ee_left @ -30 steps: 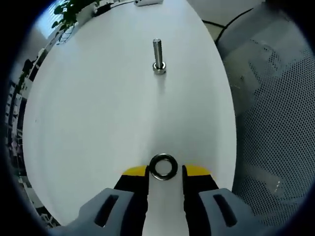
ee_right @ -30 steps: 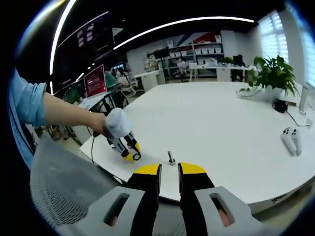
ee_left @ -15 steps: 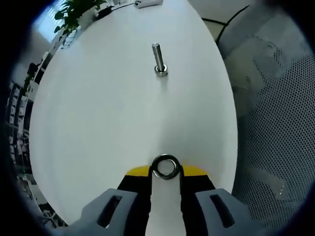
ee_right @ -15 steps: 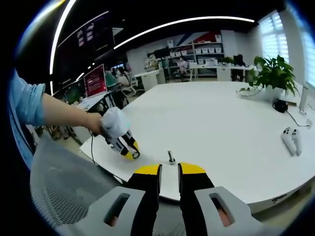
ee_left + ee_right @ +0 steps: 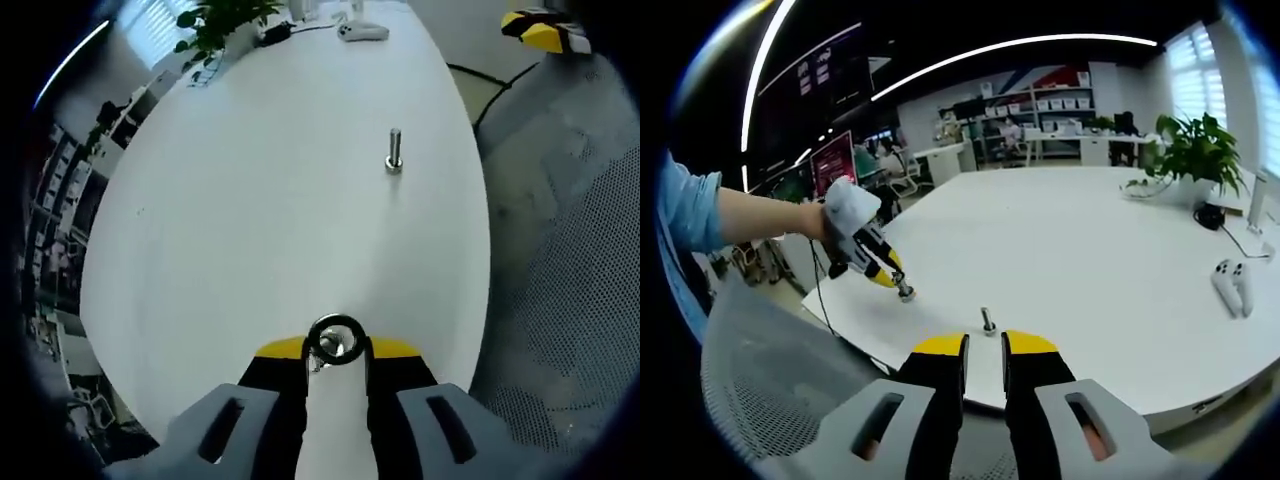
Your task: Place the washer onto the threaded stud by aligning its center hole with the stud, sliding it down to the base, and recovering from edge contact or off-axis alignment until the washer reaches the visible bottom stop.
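Since the earlier pictures, the silver metal ring washer (image 5: 335, 340) had been pinched between the yellow-tipped jaws of the left gripper (image 5: 335, 352) and lifted clear of the white oval table (image 5: 250, 220), where a second before it lay flat between jaws spread apart. It sat at the bottom centre of the left gripper view, and in the right gripper view the same left gripper (image 5: 896, 285) hung above the table at centre left, a sleeved arm behind it. Well apart from the washer, the upright threaded steel stud (image 5: 395, 152) stood bare in the upper right, so I judged pickup done, with carrying, hole alignment and sliding down to the base all left. Jaws of the right gripper (image 5: 985, 345) stood nearly together, holding nothing, just below the stud (image 5: 987, 321).
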A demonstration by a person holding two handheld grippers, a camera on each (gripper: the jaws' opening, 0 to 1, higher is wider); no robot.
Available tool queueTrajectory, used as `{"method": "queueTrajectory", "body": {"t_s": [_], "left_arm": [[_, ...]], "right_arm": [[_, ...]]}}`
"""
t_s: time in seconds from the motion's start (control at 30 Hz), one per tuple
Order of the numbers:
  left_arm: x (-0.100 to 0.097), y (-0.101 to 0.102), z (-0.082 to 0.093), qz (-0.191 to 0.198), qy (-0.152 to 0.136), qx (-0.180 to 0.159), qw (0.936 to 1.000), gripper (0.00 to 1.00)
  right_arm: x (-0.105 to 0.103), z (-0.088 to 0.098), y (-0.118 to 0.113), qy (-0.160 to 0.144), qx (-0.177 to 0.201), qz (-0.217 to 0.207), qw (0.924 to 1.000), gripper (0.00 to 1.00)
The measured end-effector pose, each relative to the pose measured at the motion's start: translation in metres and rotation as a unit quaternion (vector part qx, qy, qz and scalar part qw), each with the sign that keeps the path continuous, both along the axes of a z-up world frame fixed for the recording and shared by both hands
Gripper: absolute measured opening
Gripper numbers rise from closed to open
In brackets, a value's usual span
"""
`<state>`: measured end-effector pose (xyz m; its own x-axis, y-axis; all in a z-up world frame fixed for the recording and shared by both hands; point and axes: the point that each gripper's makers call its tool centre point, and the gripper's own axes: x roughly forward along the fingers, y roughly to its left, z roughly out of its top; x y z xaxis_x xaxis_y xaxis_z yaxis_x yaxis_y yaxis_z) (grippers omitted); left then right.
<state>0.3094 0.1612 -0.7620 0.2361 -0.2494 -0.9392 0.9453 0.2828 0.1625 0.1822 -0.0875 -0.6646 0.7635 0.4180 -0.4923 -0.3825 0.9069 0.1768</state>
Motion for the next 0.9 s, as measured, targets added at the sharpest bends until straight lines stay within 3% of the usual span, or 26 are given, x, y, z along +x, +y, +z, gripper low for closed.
{"method": "queueTrajectory", "body": {"t_s": [0.07, 0.23, 0.37, 0.9], "left_arm": [[0.005, 0.005, 0.005, -0.004, -0.010, 0.005, 0.9999, 0.19], [0.005, 0.006, 0.012, 0.010, -0.002, -0.008, 0.9999, 0.19], [0.004, 0.014, 0.001, 0.004, 0.009, 0.021, 0.9997, 0.19], [0.007, 0.009, -0.039, -0.019, 0.042, 0.067, 0.9967, 0.19]], "right_arm": [[0.000, 0.000, 0.000, 0.000, 0.000, 0.000, 1.0000, 0.16], [0.000, 0.000, 0.000, -0.001, 0.001, -0.002, 1.0000, 0.16], [0.000, 0.000, -0.001, -0.001, 0.000, -0.002, 1.0000, 0.16], [0.001, 0.000, -0.003, 0.000, 0.001, -0.011, 0.9999, 0.16]]}}
